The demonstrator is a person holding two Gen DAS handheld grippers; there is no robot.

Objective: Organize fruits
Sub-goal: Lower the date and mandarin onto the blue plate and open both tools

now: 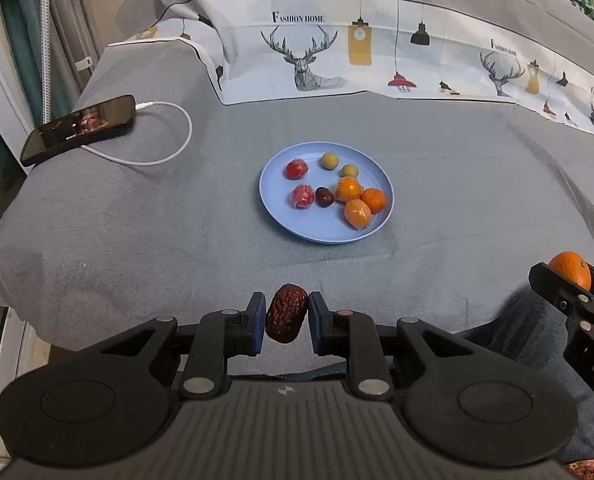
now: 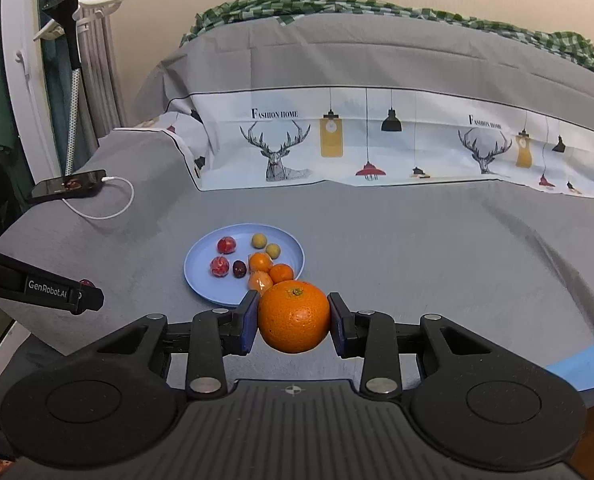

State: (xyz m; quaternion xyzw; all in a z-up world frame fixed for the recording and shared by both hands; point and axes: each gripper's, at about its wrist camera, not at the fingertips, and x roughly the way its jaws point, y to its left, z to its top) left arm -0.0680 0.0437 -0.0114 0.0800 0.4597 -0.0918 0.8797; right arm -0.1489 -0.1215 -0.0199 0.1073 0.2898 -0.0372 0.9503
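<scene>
My left gripper point(image 1: 287, 316) is shut on a wrinkled red date point(image 1: 286, 319), held above the near edge of the grey cloth. My right gripper point(image 2: 294, 318) is shut on a large orange point(image 2: 294, 317), near the front of the blue plate point(image 2: 201, 280); that orange also shows at the right edge of the left wrist view point(image 1: 571, 274). The blue plate point(image 1: 329, 230) sits mid-table and holds two red wrapped fruits point(image 1: 296, 169), a dark date point(image 1: 324, 197), two green-yellow balls point(image 1: 330, 160) and three small oranges point(image 1: 348, 189).
A black phone point(image 1: 79, 128) with a white charging cable point(image 1: 169, 148) lies at the far left. A deer-print cloth point(image 1: 377, 60) drapes the raised back. Blue tape point(image 2: 585, 364) marks the right front edge. A stand point(image 2: 73, 92) rises at the left.
</scene>
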